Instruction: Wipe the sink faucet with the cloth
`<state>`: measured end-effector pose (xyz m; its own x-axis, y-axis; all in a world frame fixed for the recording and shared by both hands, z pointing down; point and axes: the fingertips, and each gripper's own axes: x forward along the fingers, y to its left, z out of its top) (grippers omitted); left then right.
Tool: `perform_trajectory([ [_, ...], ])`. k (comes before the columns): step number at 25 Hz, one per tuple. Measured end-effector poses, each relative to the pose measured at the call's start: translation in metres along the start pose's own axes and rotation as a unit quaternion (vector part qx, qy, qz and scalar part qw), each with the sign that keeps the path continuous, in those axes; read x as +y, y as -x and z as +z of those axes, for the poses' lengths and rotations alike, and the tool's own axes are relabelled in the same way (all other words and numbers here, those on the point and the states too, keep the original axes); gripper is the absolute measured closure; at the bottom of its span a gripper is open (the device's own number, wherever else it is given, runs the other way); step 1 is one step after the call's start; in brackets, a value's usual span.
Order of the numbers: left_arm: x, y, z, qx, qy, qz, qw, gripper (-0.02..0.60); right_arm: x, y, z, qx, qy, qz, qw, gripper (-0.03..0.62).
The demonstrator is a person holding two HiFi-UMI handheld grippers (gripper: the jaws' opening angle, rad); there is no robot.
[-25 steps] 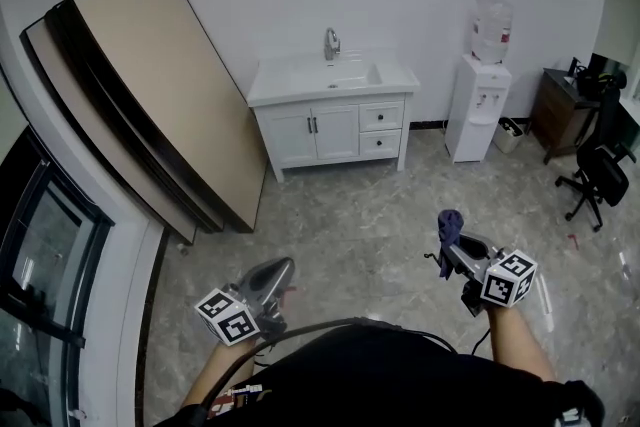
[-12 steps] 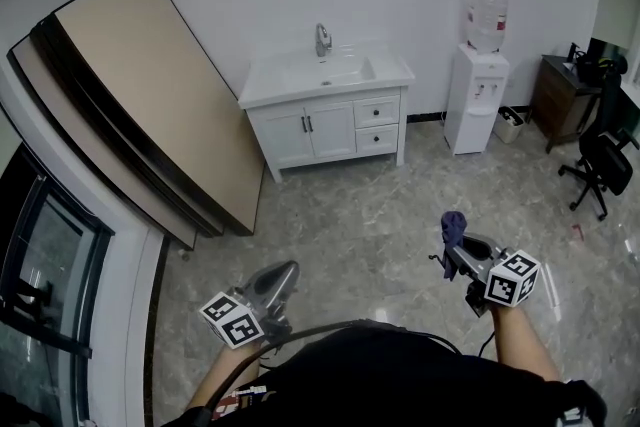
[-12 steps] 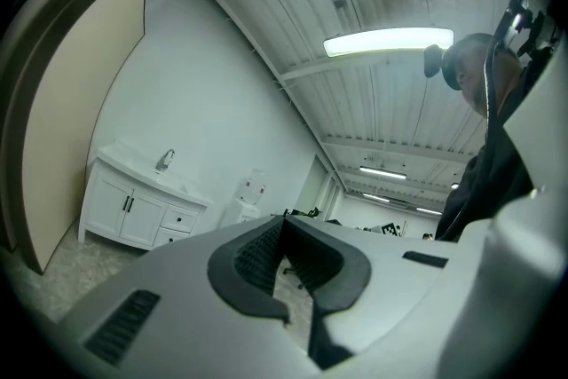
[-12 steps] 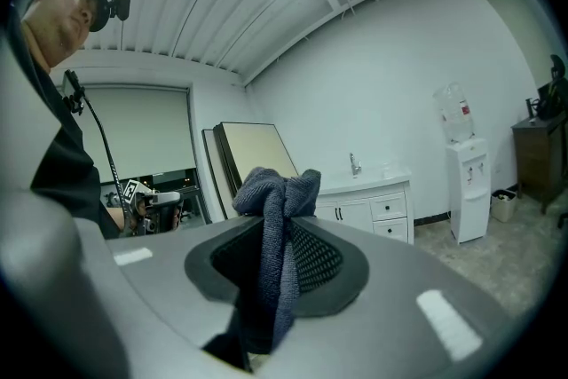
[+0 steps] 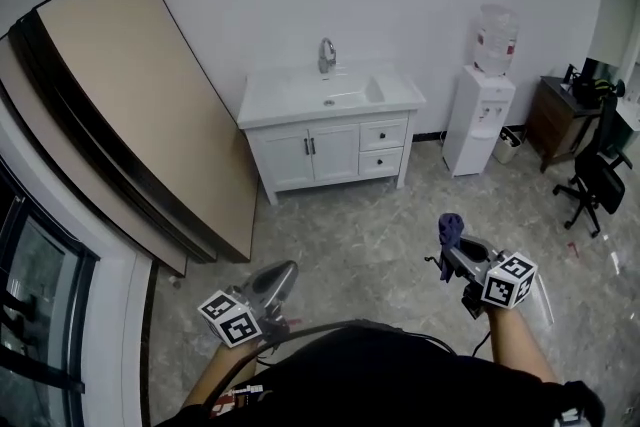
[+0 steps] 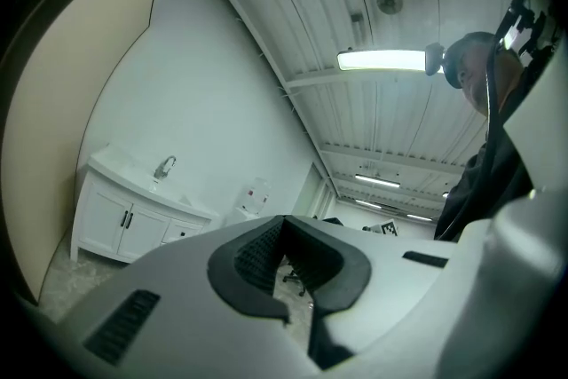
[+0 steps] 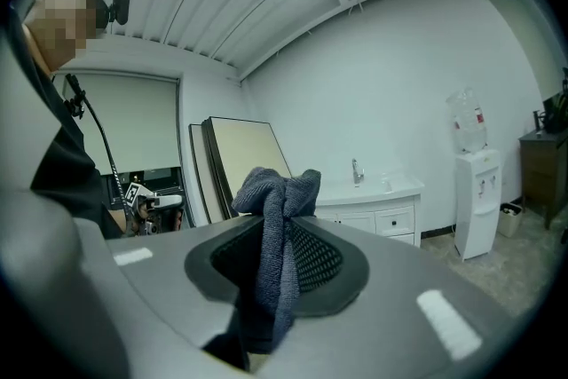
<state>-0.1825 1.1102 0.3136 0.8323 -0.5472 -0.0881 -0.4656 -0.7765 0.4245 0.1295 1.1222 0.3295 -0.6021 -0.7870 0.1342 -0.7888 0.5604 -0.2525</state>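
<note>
1. Cloth [image 7: 277, 226]: dark grey-blue towelling, bunched, at lower right of the head view. Pinched upright between the jaws of the right gripper [image 5: 446, 255], with a tuft standing above the tips and the rest hanging down between the pads.
2. Right gripper: jaws clamped on the cloth, held out over bare floor, well apart from the vanity.
3. Left gripper [image 5: 285, 272]: lower left of centre in the head view, jaws pressed together with nothing between them, likewise over bare floor.
4. Faucet [image 5: 326, 55]: chrome, upright at the back edge of the basin, upper centre of the head view, against the white wall. Well apart from both grippers.
5. Sink vanity [image 5: 280, 100]: white top, two doors at left, two drawers at right, short legs. Front edge turned toward the grippers.
6. Floor [image 5: 350, 215]: grey, marbled. Open stretch from the grippers up to the vanity front, widening toward the right of the frame.
7. Left margin: large beige boards [image 5: 130, 95] with dark edges, leaning against the wall, lower corner on the floor just left of the vanity.
8. Right margin: white water dispenser [image 5: 478, 120] with a bottle on top, near the vanity's right side with a narrow gap between. Dark desk [image 5: 552, 120] and black office chair [image 5: 595, 180] at the far right edge.
</note>
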Motion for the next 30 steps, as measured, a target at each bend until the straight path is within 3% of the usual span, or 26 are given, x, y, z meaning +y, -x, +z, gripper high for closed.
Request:
perform_trajectory([
  [7,0.098,0.014,0.057,0.002,-0.003,0.010,0.9999,0.592,0.005,-0.111,0.029,-0.007,0.004,0.001,1.000,0.522],
  [16,0.171,0.005,0.065,-0.008,0.012,0.044,0.9989,0.594,-0.039,-0.187,0.034,0.009,-0.010,0.019,1.000,0.522],
  [22,0.198,-0.057,0.075,-0.020,0.002,0.081,0.9965,0.592,-0.113,-0.232,0.053,0.010,-0.009,0.058,0.998,0.522],
  [30,0.215,-0.187,0.093,-0.041,-0.012,0.119,0.9920,0.592,-0.234,-0.278,0.110,0.021,0.007,0.114,0.993,0.522],
])
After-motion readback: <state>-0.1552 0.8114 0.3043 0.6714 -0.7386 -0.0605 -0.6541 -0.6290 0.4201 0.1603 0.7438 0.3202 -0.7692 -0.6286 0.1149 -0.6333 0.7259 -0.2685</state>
